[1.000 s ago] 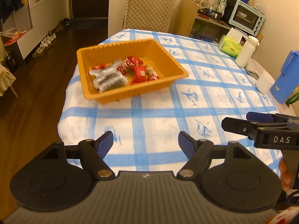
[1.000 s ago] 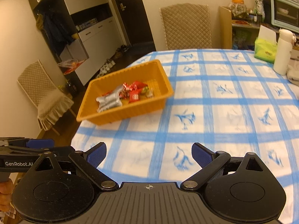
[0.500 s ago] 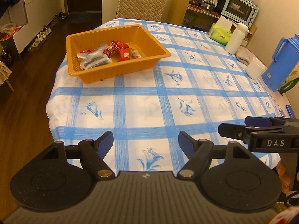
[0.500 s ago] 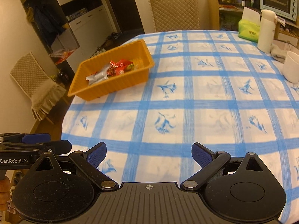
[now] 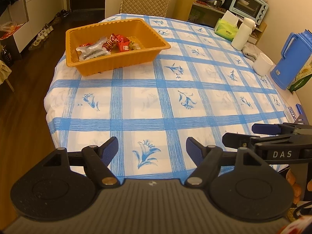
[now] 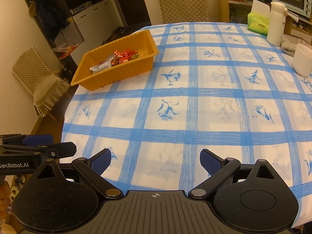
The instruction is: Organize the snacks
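Observation:
An orange tray (image 5: 87,66) (image 6: 101,81) stands at the far left of the table and holds several wrapped snacks (image 5: 109,45) (image 6: 117,58), red and silver. My left gripper (image 5: 152,146) is open and empty above the table's near edge, far from the tray. My right gripper (image 6: 156,159) is open and empty, also at the near edge. Each gripper shows from the side in the other's view: the right one (image 5: 253,134) and the left one (image 6: 48,146).
A round table with a blue-checked cloth (image 5: 175,89) (image 6: 214,97). At its far right stand a blue jug (image 5: 290,58), a white cup (image 5: 262,66) (image 6: 303,60), a white bottle (image 5: 243,34) (image 6: 276,26) and a green tissue pack (image 5: 226,29) (image 6: 257,22). Chairs stand behind and left.
Both grippers have pulled back toward the table's near edge, so the tray looks smaller and farther. Both stayed open and empty.

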{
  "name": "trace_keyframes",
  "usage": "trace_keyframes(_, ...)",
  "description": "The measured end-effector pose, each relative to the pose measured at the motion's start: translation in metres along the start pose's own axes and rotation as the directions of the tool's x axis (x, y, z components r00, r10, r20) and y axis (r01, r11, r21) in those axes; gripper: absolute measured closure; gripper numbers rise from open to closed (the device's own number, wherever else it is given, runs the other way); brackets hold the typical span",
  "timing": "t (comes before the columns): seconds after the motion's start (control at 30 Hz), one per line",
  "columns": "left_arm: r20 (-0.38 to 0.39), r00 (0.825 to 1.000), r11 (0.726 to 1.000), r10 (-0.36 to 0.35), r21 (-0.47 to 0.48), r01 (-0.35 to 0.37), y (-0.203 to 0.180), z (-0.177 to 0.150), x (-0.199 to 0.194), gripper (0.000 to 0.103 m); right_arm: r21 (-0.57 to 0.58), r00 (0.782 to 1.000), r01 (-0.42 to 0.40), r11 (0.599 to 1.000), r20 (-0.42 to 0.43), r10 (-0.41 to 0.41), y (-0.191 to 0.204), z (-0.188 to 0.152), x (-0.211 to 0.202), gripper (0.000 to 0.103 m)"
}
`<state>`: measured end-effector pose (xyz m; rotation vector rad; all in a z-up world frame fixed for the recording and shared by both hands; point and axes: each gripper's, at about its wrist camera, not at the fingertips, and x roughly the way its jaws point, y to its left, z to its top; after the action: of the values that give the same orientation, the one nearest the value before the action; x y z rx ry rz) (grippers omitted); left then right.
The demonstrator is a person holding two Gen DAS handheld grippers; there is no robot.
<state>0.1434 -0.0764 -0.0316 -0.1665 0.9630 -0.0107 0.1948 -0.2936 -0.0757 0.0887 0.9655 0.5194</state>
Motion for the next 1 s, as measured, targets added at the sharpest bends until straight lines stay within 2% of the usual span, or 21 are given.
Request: trace_keyframes(1.0, -0.007, 1.0, 1.0, -0.017, 0.024, 0.017, -0.013, 0.002, 0.006, 0.028, 0.015, 1.0, 0.007, 1.0, -0.001, -0.007, -0.011, 0.001, -0.002, 0.006)
